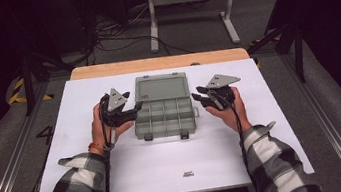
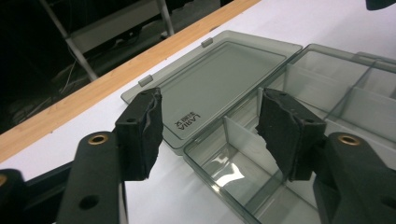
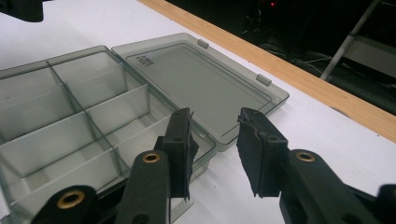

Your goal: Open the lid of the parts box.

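Your left gripper (image 2: 208,133) view cuts the box (image 2: 327,116) off at the right and bottom edges, and your right gripper (image 3: 212,149) view cuts it at the left edge. The small print on the lid (image 2: 186,122) is too blurred to read. The dark mark on the table (image 1: 187,174) near you is too small to make out.

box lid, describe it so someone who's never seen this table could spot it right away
Start at the white sheet covering the table and find the grey see-through box at its middle, between the two grippers. The lid is the half lying flat and open on the far side, towards the wooden edge. Unlike the near half, it has no dividers, just one smooth panel.
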Available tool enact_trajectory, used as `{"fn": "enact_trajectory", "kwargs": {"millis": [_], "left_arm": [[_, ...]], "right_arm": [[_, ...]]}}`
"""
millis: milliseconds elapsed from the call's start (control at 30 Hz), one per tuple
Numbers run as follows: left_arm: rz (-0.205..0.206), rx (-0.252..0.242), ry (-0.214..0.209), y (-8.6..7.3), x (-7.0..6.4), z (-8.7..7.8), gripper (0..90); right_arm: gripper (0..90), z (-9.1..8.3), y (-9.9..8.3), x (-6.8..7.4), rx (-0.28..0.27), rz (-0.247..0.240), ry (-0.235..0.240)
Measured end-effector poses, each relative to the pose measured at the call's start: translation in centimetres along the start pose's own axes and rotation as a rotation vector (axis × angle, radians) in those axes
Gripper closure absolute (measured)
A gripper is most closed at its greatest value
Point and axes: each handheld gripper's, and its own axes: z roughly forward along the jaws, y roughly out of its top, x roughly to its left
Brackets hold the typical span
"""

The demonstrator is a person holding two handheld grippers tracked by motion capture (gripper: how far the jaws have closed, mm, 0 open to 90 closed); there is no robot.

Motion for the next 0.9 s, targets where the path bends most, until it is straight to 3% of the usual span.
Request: {"fn": "enact_trajectory", "kwargs": {"millis": [367,600,900], "left_arm": [[0.059,-0.029,-0.022,-0.3,-1.0,-2.0,28.6],[0.067,-0.042,-0.030,-0.6,-1.3,-3.1,25.5],[0.093,-0.064,-0.045,-1.2,-1.6,-4.7,21.1]], "right_arm": [[62.1,-2.0,-0.7,1.0,-0.027,-0.035,0.022],[59.6,-3.1,-1.1,1.2,-0.048,-0.044,0.019],[40.9,-4.5,-1.8,1.5,-0.063,-0.059,0.006]]}}
